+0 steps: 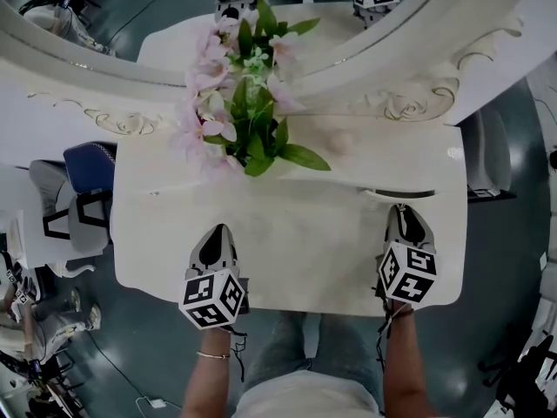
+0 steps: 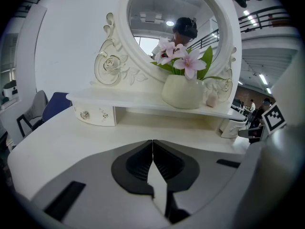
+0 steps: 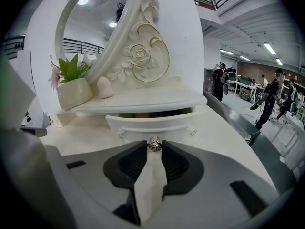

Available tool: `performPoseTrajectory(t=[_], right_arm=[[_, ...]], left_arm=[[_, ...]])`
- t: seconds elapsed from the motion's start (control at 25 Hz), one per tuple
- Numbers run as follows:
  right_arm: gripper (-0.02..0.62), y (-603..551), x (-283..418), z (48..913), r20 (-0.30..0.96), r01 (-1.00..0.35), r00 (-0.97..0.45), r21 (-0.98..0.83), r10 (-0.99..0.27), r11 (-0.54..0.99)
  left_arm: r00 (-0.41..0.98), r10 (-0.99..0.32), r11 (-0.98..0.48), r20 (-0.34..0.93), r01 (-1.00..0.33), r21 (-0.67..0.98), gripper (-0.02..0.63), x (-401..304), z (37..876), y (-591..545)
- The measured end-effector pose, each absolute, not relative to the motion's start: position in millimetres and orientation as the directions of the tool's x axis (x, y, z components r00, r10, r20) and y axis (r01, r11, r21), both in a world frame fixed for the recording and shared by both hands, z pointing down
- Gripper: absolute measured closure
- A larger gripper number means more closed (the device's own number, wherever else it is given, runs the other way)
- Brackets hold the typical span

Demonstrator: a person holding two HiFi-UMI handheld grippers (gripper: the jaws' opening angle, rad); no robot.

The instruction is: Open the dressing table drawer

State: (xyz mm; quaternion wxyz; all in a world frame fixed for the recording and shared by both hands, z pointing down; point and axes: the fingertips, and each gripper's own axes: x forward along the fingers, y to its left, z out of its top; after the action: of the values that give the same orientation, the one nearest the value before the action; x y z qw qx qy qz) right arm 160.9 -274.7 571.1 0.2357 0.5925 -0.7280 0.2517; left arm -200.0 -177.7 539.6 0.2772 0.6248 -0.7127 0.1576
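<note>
The white dressing table (image 1: 287, 251) has a small drawer under each end of its shelf. The right drawer (image 3: 152, 123) stands pulled out a little, with a dark gap showing above its front. My right gripper (image 3: 154, 147) is shut on that drawer's silver knob (image 3: 154, 144), which sits between the fingertips; in the head view this gripper (image 1: 402, 209) points at the drawer's front (image 1: 409, 193). My left gripper (image 2: 152, 144) is shut on nothing and hovers over the tabletop, where the head view shows it (image 1: 218, 232) at front left. The left drawer (image 2: 93, 114) is closed.
A cream vase of pink flowers (image 1: 244, 103) and a small egg-shaped sponge (image 3: 105, 87) stand on the shelf below the oval mirror (image 2: 176, 27). A blue chair (image 1: 87, 168) stands left of the table. People stand far off at the right (image 3: 274, 99).
</note>
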Motion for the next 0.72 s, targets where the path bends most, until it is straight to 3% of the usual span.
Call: performPoseTrajectory(t=[0.72], right_arm=[[0.494,-260.3,163.3,572.9,0.65,-0.979,-0.199,-0.096,-0.733,0.18]], left_arm=[[-0.054,-0.807,0.156,0.588,-0.98,0.124,0.588,-190.4,536.5,-171.9]])
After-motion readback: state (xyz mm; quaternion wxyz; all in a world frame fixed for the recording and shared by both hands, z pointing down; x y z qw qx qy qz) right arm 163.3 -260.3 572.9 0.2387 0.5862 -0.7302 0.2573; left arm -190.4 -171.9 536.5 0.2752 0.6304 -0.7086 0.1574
